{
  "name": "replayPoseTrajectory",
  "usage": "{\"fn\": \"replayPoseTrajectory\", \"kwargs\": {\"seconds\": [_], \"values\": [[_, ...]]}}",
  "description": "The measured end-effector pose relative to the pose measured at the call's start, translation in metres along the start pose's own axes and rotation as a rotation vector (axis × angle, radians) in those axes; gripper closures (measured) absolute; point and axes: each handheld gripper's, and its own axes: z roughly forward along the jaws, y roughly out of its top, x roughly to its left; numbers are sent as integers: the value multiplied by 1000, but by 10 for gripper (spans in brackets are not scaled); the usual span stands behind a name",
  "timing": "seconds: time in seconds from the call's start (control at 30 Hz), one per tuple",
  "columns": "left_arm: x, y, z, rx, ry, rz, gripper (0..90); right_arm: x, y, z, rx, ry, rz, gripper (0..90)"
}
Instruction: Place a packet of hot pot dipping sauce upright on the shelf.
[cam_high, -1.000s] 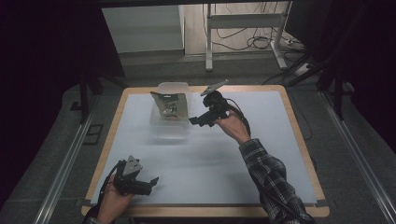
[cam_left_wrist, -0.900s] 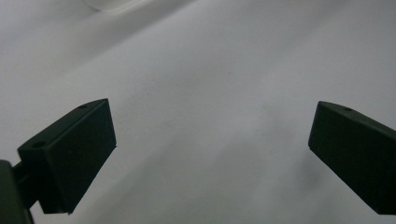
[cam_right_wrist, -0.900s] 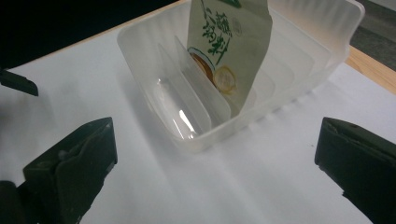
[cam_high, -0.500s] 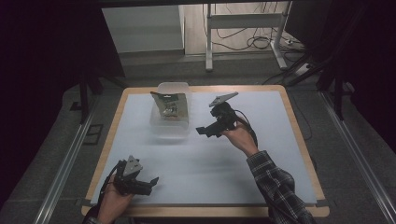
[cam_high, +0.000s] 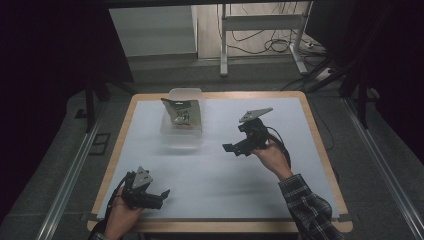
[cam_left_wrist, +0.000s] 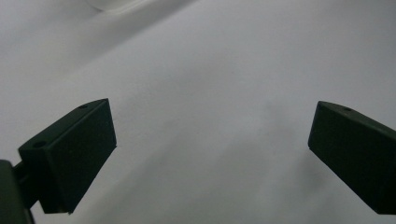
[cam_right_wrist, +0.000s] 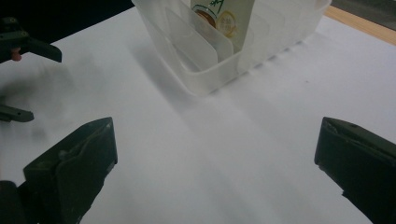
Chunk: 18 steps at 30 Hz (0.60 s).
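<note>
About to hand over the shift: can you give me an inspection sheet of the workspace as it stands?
Surface: white sheet on a wood-edged table.
Job's things: clear bin with dividers at the far side; a printed packet stands inside it.
Clutter: nothing seen.
Grippers: left gripper open, low at the near left edge; right gripper open, holding nothing, right of the bin.
Cables: one trails from each gripper; more lie on the floor beyond.
Surroundings: dark room, a white stand behind the table.
</note>
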Motion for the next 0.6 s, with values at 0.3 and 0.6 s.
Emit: {"fn": "replayPoseTrajectory", "kwargs": {"seconds": [0.3,0.6], "values": [[0,0,0,1,3,1,7,1,-24,-23,-2,-28,14,0],[0,0,0,-1,5,0,7,5,-47,-46,-22,-56,33,0]]}}
